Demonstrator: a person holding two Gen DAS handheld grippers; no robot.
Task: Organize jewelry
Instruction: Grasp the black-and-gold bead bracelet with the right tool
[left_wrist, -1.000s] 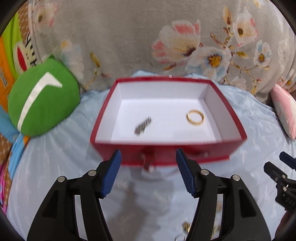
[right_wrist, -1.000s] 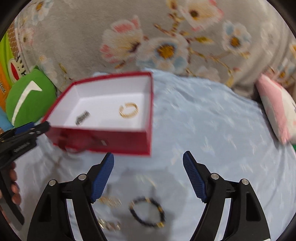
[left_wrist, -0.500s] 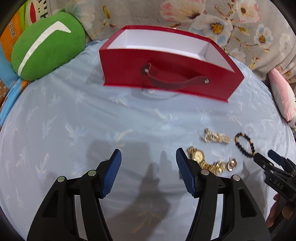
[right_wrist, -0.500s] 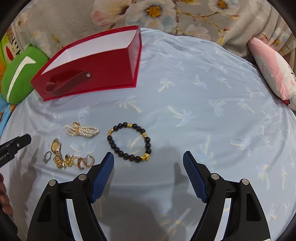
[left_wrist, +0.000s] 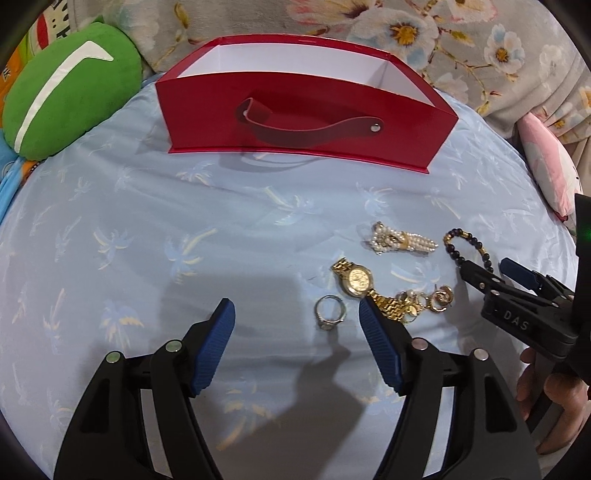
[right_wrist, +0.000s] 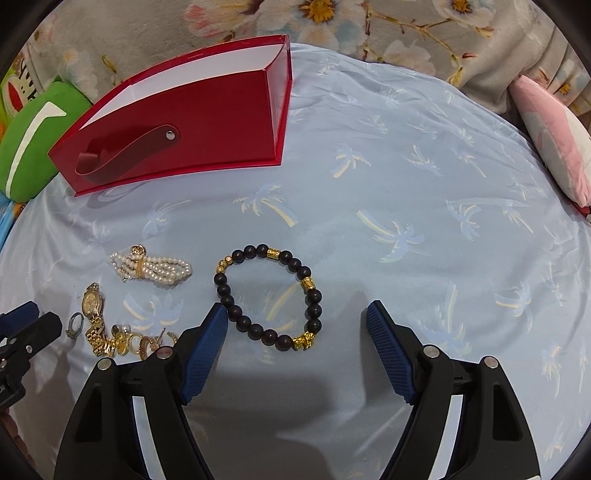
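I've dropped both tools from over the red box (left_wrist: 303, 110) to the loose jewelry on the blue sheet (left_wrist: 147, 221); my left gripper (left_wrist: 295, 321), jaws just widening, brackets the silver ring (left_wrist: 330, 316); my right gripper (right_wrist: 295, 325) gapes, empty, over the beaded bracelet (right_wrist: 269, 295); picking is next, I think.

Each fisheye is riding on its own gripper, looking forward and steeply down along the fingers, close over the pale blue sheet (left_wrist: 110, 206). The left view is facing the red box (left_wrist: 295, 110) at twelve o'clock; the right view is seeing it at ten o'clock. Both are sharing the box and the gold watch (left_wrist: 356, 278) (right_wrist: 92, 302).
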